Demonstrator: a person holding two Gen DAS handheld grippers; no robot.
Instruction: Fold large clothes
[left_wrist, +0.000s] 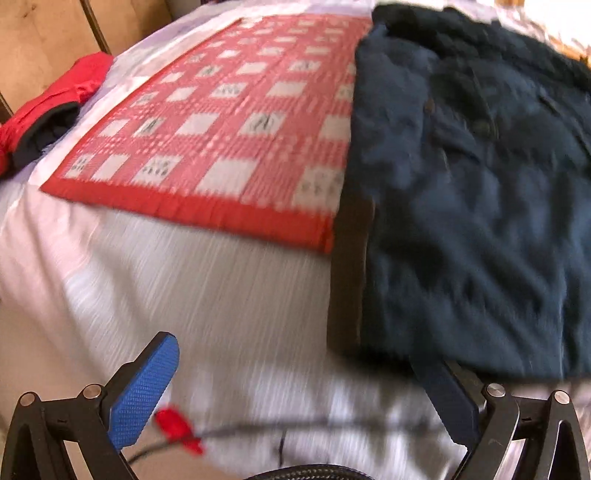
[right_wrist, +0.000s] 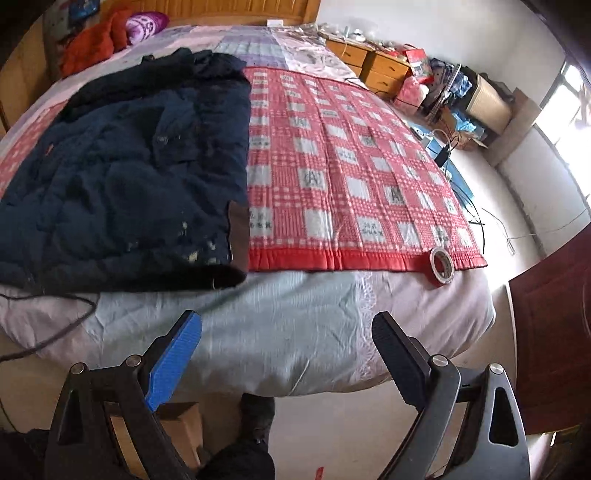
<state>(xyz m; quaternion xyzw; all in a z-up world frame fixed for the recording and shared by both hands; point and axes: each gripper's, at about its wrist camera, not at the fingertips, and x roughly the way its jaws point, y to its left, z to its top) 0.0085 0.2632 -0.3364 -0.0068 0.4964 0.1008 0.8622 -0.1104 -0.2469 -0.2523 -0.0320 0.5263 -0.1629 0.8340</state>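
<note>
A large dark navy padded jacket (right_wrist: 122, 177) lies flat on the bed, its hem toward me, partly over a red and white checked mat (right_wrist: 354, 173). In the left wrist view the jacket (left_wrist: 472, 206) fills the right side and the view is blurred. My left gripper (left_wrist: 295, 373) stands open over the white sheet just short of the hem, its right finger at the jacket's lower edge. My right gripper (right_wrist: 288, 339) hangs open above the bed's foot edge, to the right of the jacket, with nothing between its fingers.
A roll of tape (right_wrist: 442, 266) sits on the mat's near right corner. Red clothes (left_wrist: 55, 107) lie folded at the bed's left edge. A thin cable (right_wrist: 55, 325) trails over the sheet. Cluttered wooden drawers (right_wrist: 373, 62) stand beyond the bed. A person's shoe (right_wrist: 256, 413) is on the floor.
</note>
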